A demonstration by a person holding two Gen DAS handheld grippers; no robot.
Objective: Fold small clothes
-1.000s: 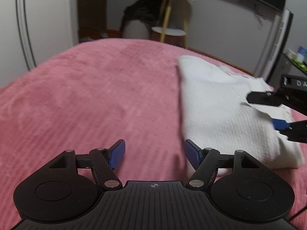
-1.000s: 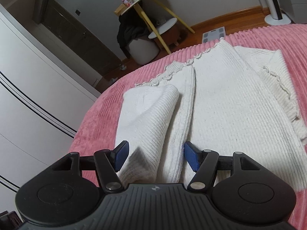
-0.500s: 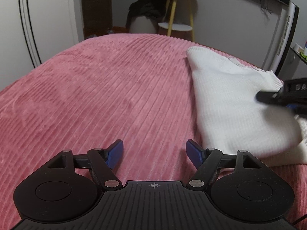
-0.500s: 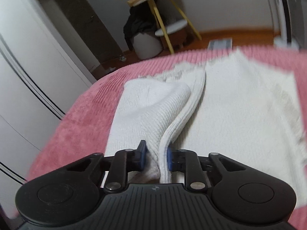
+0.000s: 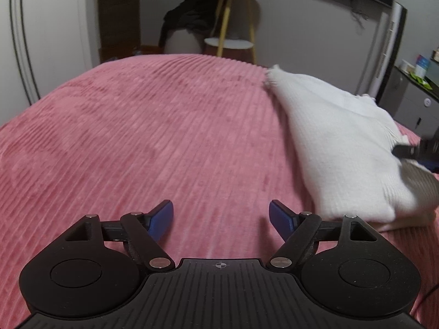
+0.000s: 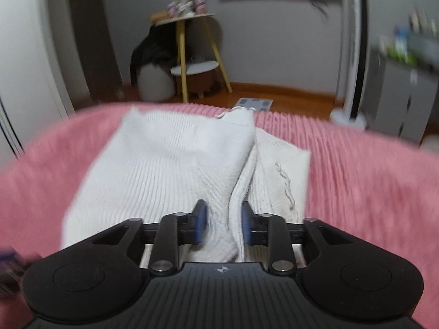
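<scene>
Pinching a fold of the white ribbed knit garment (image 6: 175, 164), the right gripper (image 6: 223, 226) has cloth bunched between its blue pads (image 6: 201, 223), though its jaws are opening at this moment; both pads touch the fabric in the right wrist view. The gathered edge rises in a ridge between the pads and runs away from them, with a second layer of the garment lying flat just to the right of it. Motion blur softens this whole view, so the stitching along that right-hand layer is hard to make out.

The left gripper (image 5: 221, 215) hangs over bare bedding, its jaws spread wide and opening further, with nothing between its blue fingertips (image 5: 162, 216). In its view the garment (image 5: 337, 142) lies to the right, well apart from the fingertips, and its far side is cut off by the frame edge. Only a dark, blurred tip of the right gripper (image 5: 414, 152) shows there, at the garment's right edge.

The garment rests on a pink ribbed bedspread (image 5: 137, 142) that fills most of both views. Beyond the bed stand a yellow-legged side table with a round white lower shelf (image 6: 192, 63), small tins on top too blurred to read, and dark clothing draped over a pale rounded seat (image 5: 186, 24). A wooden floor (image 6: 288, 96) and a white tower fan (image 6: 352, 54) sit to the right.
</scene>
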